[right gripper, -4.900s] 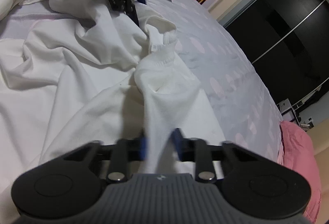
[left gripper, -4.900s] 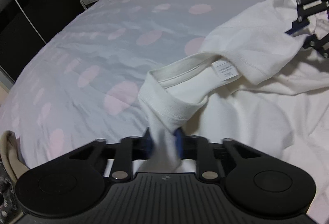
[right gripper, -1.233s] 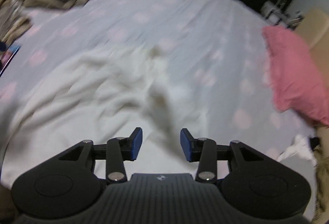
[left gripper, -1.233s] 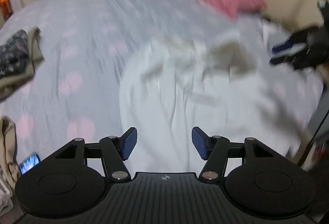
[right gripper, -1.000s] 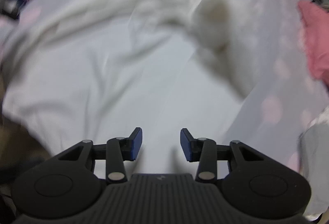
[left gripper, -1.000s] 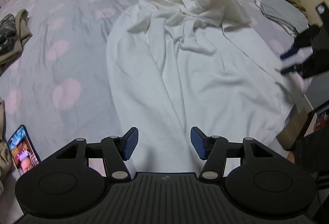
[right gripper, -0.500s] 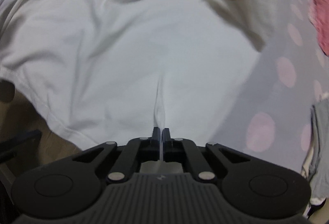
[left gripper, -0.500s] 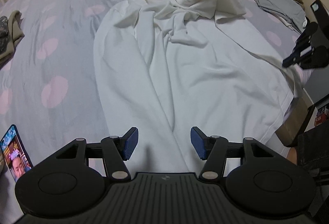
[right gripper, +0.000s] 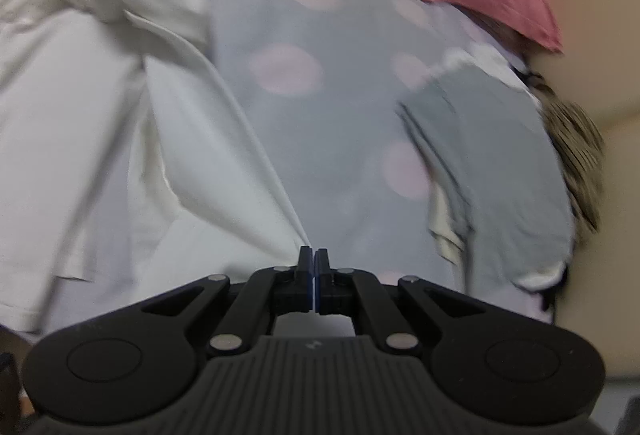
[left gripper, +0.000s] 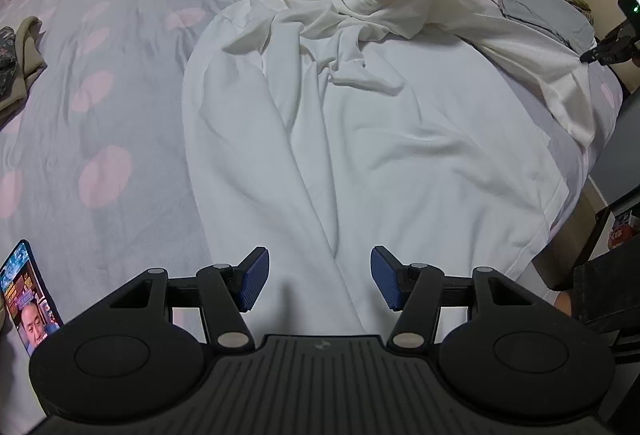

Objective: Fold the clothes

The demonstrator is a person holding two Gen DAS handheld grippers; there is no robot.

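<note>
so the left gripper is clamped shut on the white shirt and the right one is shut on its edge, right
Not quite. The left gripper is open, its blue pads spread apart above the white shirt and gripping nothing, as the left wrist view shows. The right gripper is indeed shut on the shirt's edge.

White shirt lies spread on the bed, top bunched, right edge lifted.

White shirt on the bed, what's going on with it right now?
A person with two handheld grippers is laying out a white shirt on the polka-dot bedsheet. The right gripper is shut on the shirt's edge, lifting it near the folded grey garment. The left gripper hangs open over the shirt's near end, holding nothing. The collar end lies bunched.
</note>
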